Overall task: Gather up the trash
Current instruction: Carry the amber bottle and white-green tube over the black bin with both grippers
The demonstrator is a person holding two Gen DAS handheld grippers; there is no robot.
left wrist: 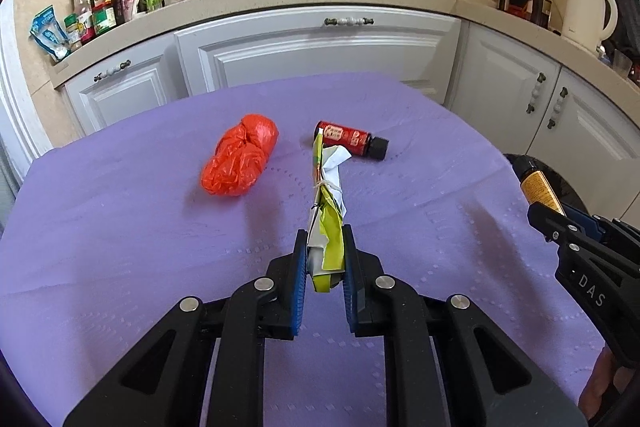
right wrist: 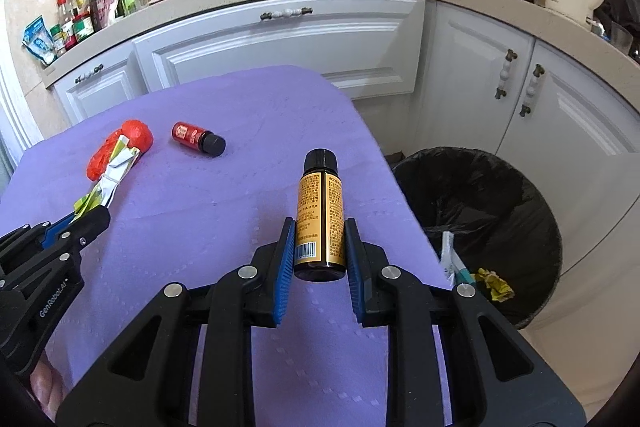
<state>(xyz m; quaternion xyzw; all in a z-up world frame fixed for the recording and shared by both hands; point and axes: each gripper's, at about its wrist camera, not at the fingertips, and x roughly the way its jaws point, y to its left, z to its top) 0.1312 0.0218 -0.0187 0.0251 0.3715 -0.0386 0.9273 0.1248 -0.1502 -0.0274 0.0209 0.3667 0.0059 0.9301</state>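
While angled downward, left tool (left wrist: 325, 247) on wrapper bundle (left wrist: 326, 203); right tool (right wrist: 320, 245) on bottle (right wrist: 320, 215)

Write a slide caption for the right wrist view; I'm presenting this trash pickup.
Right gripper holds a yellow-labelled bottle above the purple table, beside the black-lined bin.

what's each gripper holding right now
Left gripper: shut on the bundled wrapper.
Right gripper: shut on the yellow-label bottle.
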